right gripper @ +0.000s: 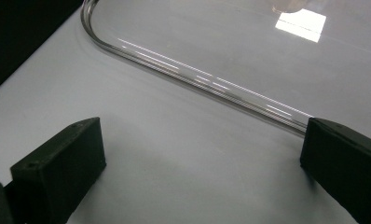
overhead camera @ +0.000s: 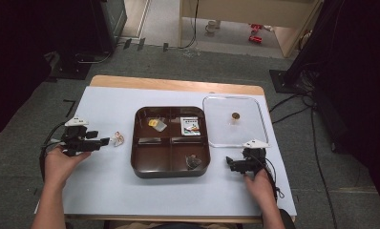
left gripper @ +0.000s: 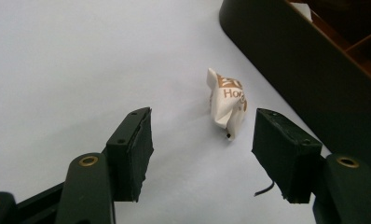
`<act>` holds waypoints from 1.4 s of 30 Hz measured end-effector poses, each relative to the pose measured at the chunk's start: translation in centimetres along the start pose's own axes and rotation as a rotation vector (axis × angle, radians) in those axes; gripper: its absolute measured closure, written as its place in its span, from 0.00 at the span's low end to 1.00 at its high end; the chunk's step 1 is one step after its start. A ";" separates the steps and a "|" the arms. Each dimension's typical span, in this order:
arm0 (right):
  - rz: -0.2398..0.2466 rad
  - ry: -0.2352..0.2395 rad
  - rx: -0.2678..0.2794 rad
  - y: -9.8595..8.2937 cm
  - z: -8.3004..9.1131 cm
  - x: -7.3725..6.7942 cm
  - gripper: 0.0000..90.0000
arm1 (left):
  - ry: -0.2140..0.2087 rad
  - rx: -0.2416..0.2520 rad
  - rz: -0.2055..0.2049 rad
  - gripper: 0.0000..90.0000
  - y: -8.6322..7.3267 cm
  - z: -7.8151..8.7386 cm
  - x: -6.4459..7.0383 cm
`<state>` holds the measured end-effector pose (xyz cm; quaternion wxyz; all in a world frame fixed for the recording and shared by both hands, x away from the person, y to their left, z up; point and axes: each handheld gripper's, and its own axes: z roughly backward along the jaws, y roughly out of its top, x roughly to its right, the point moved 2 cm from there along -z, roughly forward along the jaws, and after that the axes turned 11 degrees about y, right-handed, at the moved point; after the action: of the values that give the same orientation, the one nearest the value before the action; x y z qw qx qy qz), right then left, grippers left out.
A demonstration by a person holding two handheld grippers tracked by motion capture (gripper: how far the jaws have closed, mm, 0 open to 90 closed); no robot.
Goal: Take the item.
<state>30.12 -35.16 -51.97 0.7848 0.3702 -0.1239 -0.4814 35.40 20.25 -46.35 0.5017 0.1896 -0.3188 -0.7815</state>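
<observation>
One crumpled wrapper [left gripper: 227, 102] (untouched) between spread jaws

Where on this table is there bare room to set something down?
The near strip of the white table cover in front of the brown tray is bare, as is the far-left corner. It is crowded between the tray and clear lid, and around the crumpled wrapper by the left tongs.

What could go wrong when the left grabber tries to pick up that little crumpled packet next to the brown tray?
1. The crumpled packet lies nearer one pad than the other, so the open left gripper might push it aside instead of pinching it.
2. The packet sits close to the brown tray, so a jaw could bump the tray's wall.
3. The open right gripper points at the clear lid and might knock its rim.
</observation>
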 end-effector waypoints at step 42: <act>0.000 0.000 0.001 0.0 0.0 0.0 0.00 | 0.120 -0.019 -0.086 0.28 -4.3 -1.1 -1.9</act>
<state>30.12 -35.15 -51.98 0.7845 0.3707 -0.1242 -0.4814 34.08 22.91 -50.19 0.4875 0.2449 -0.2725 -0.7926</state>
